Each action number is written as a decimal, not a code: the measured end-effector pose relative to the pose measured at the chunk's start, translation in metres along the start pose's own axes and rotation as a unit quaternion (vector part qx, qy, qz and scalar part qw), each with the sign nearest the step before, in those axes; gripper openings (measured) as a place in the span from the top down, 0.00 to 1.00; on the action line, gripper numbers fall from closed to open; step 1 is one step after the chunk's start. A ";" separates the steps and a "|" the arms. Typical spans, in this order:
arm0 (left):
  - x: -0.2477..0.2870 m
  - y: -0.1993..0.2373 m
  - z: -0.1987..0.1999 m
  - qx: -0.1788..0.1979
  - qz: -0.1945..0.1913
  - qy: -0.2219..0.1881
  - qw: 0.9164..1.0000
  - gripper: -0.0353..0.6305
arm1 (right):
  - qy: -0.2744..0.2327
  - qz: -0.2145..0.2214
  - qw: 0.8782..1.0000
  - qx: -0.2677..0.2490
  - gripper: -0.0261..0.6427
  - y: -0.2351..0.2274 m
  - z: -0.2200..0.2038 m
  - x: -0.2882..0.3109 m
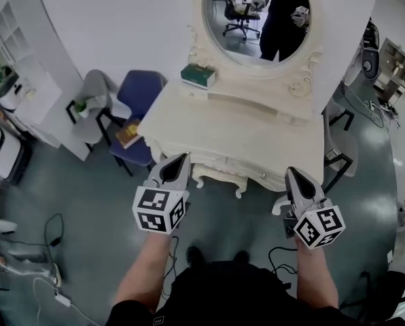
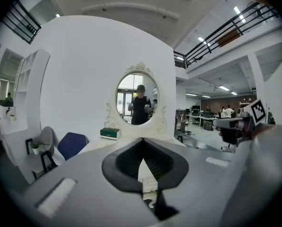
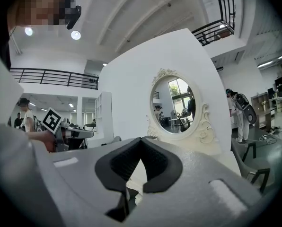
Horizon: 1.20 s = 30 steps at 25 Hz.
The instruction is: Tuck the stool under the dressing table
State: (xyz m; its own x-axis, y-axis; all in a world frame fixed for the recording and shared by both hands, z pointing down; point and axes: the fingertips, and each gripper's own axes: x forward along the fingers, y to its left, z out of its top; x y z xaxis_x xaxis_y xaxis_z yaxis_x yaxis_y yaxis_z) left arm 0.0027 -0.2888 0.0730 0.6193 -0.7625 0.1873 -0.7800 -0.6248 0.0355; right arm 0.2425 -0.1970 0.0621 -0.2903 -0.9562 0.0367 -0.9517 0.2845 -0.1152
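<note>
The cream dressing table (image 1: pixel 257 141) with its oval mirror (image 1: pixel 257 19) stands straight ahead of me. Under its front edge shows a cream carved piece (image 1: pixel 219 176), apparently the stool, mostly hidden by the tabletop. My left gripper (image 1: pixel 185 157) hovers just before the table's front left corner, shut and holding nothing. My right gripper (image 1: pixel 291 172) is level with it at the front right, also shut and holding nothing. In the left gripper view the gripper (image 2: pixel 142 142) points level at the mirror (image 2: pixel 137 100). The right gripper (image 3: pixel 141 140) in its own view faces the mirror (image 3: pixel 175 103) too.
A green box (image 1: pixel 198 75) lies on the table's back left. A blue chair (image 1: pixel 138 97) with a book (image 1: pixel 129 136) on it and a grey chair (image 1: pixel 94 90) stand to the left. A black-legged chair (image 1: pixel 340 156) is at the right. Cables (image 1: pixel 53 229) trail over the floor.
</note>
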 end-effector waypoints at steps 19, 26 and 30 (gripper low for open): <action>0.009 0.005 -0.010 -0.011 0.008 0.007 1.000 0.92 | 0.008 0.021 1.000 -0.016 0.96 0.003 -0.006 0.021; 0.010 0.008 -0.012 -0.014 0.009 0.012 1.000 0.92 | 0.011 0.027 0.999 -0.016 0.96 0.005 -0.006 0.026; 0.010 0.009 -0.014 -0.015 0.008 0.014 1.000 0.92 | 0.013 0.028 0.999 -0.014 0.96 0.005 -0.008 0.028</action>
State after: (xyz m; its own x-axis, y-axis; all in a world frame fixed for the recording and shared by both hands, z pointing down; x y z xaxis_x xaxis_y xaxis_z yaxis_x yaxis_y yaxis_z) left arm 0.0009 -0.2998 0.0889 0.6039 -0.7673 0.2155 -0.7927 -0.6064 0.0622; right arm 0.2283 -0.2218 0.0705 -0.3454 -0.9367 0.0573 -0.9363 0.3398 -0.0892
